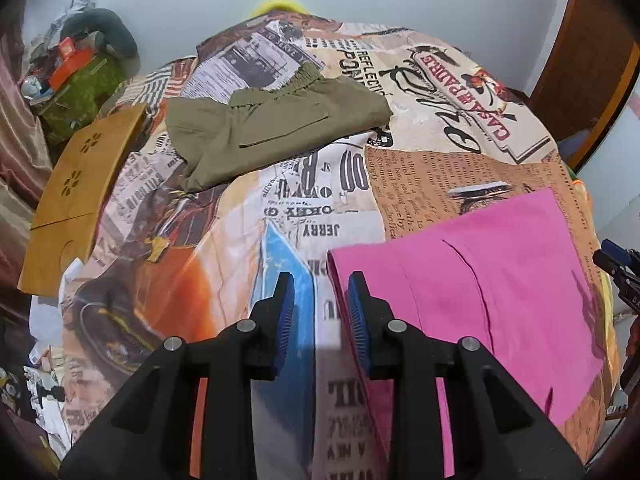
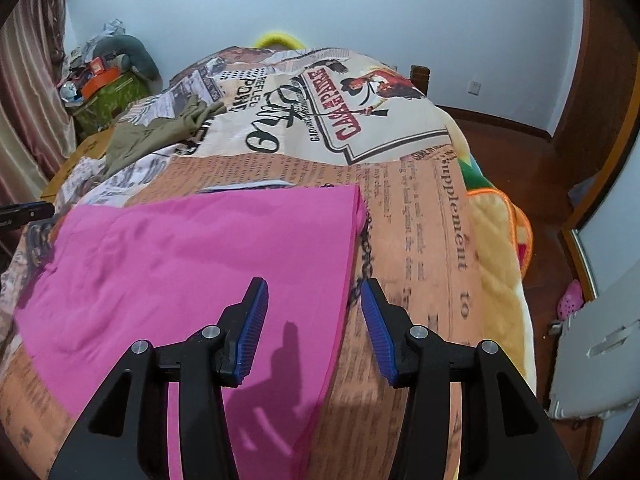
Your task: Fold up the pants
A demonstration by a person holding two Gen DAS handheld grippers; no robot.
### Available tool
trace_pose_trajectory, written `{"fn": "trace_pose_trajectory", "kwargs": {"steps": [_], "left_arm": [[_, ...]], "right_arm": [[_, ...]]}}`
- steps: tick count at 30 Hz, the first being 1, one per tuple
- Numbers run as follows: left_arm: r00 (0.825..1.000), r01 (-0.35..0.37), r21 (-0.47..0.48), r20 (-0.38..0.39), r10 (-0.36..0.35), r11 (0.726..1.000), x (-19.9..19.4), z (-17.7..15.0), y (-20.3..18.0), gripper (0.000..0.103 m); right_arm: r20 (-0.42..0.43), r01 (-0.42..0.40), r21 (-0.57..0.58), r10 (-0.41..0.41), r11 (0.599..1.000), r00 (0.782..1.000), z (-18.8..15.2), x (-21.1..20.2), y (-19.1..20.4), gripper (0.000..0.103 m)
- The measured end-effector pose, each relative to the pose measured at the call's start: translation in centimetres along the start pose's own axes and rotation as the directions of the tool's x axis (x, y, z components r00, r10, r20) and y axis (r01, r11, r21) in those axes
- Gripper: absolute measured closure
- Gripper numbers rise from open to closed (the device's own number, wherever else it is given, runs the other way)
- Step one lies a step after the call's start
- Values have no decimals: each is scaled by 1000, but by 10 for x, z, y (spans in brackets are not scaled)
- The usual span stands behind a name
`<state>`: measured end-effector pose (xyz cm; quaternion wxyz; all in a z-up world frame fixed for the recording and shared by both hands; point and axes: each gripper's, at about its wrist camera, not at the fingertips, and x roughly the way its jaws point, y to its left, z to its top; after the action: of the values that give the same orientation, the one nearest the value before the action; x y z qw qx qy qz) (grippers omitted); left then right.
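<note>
the flat, smooth bright pink pants (image 1: 480,280) lie spread on the bed's newspaper-print collage bedspread (image 1: 320,208), right under both claws. the left claw (image 1: 321,286) has its two blue-padded fingers parted a modest way with nothing between them; the pink fabric's left edge runs just under its right finger, while the gap and the left finger sit over bare bedspread. the right claw (image 2: 314,292) is spread wider, also holding nothing, and it straddles the pants' right edge: left finger over pink cloth, right finger over the brown printed patch of bedspread.

around them: ahead and to the left of the left claw there's a crumpled olive-green garment with an elastic waistband (image 1: 276,128), well apart from the pink pants. further left of that, a tan wooden board with flower-shaped cutouts (image 1: 80,196) sits at the bed's edge, and beyond it a cluttered pile topped with an orange box (image 1: 70,64). from the right wrist view, a cream quilted blanket with orange trim (image 2: 500,248) hangs off the bed to the right of the claw, with a pink clog (image 2: 570,300) on the floor beyond it. nothing lies on top of the pants.
</note>
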<state>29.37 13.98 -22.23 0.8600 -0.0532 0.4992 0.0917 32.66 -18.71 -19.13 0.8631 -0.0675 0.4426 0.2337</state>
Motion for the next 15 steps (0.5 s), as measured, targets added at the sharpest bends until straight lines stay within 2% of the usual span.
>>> {"fn": "trace_pose_trajectory", "kwargs": {"steps": [8,15], "left_arm": [[998,34,-45,-51,-36,998,34,13,-4,74],[993,67,-49,-94,-72,997,51,9,-7,74]], "right_arm": [[-22,-7,33,8,999,1000,26,46,-21,59],[-37,-74,81,77,994,996,43,81,-29,58]]}}
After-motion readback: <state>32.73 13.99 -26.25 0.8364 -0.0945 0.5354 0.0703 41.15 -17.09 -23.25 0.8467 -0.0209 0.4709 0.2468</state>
